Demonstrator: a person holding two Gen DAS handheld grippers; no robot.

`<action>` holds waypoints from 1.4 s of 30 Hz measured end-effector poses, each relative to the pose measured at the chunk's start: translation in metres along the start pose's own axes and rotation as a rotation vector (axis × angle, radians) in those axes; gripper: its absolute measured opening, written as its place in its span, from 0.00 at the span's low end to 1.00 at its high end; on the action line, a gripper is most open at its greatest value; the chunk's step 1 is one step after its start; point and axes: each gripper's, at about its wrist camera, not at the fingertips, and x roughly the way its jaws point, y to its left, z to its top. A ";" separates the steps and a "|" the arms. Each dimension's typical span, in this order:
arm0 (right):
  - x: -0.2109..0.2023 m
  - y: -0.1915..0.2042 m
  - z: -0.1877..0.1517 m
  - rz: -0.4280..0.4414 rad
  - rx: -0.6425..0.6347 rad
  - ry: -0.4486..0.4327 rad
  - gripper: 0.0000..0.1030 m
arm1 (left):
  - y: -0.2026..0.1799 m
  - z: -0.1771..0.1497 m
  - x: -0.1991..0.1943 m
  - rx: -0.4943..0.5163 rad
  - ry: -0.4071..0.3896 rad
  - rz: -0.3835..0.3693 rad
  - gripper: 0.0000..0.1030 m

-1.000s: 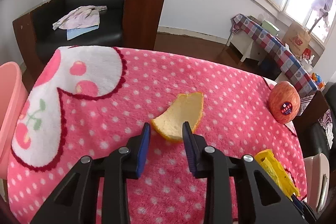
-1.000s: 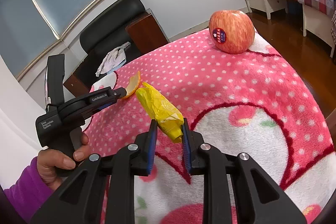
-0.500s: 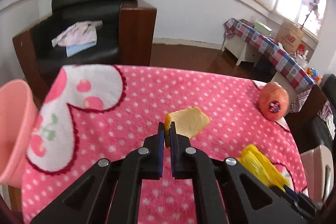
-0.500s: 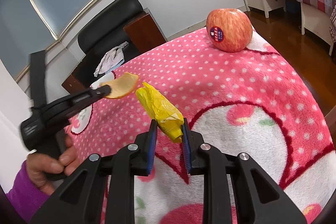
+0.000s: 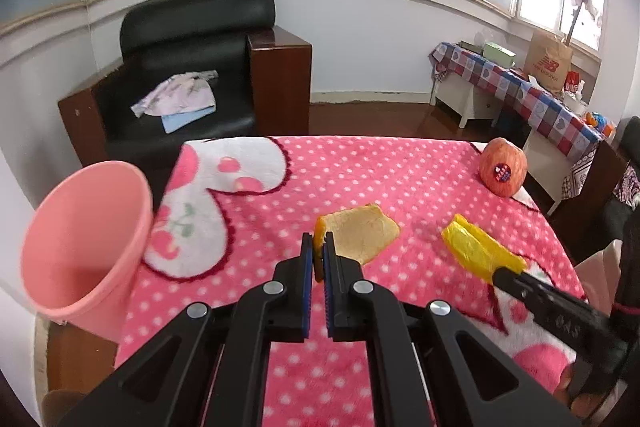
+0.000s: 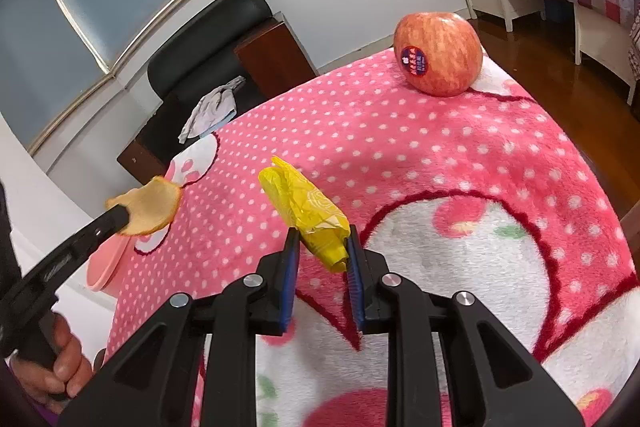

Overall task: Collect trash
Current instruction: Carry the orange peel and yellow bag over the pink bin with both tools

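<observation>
- The orange peel [image 5: 362, 235] is a piece of trash. It is up in the air above the pink blanket [image 5: 400, 179], not lying on it.
- The left claw [image 5: 317, 259] is pinched tight on the near edge of the peel. The rest of the peel sticks out past the tips.
- The peel looks light, thin and a bit bendy. It may be slippery on the orange side. A grip on the edge looks fine, but a fast swing could shake it loose, I think.
- The yellow wrapper [image 6: 308, 215] is the other piece of trash. It lies on the blanket, and its near end sits between the two sides of the right claw [image 6: 322, 251].
- The right claw is partly closed around that end. I cannot tell if it is squeezing yet.
- The wrapper looks very light, soft and crinkly. It will squash flat when pinched. The bunched near end looks like the best spot to take hold.
- The pink bin [image 5: 84, 243] stands at the left edge of the tabletop, tipped so its mouth faces the left claw. I think the peel should go in there next.
- The apple [image 6: 438, 53] with a sticker sits near the far corner of the blanket, well apart from both claws. It looks whole, so it is likely not trash.
- Behind the tabletop there is a black armchair [image 5: 192, 27] with some cloth [image 5: 176, 93] on its seat.
</observation>
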 end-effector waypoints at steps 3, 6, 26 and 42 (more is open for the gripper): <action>0.002 0.005 -0.001 -0.002 -0.022 0.008 0.22 | 0.006 -0.011 -0.010 -0.028 0.009 0.001 0.04; 0.003 0.011 -0.002 -0.009 -0.055 0.011 0.22 | 0.008 -0.022 -0.019 -0.024 0.015 0.021 0.04; -0.005 0.023 -0.007 -0.031 -0.127 -0.018 0.22 | 0.004 -0.048 -0.045 -0.008 0.004 0.042 0.04; -0.007 0.025 -0.008 -0.059 -0.139 -0.027 0.22 | 0.007 -0.051 -0.057 -0.010 -0.008 0.036 0.04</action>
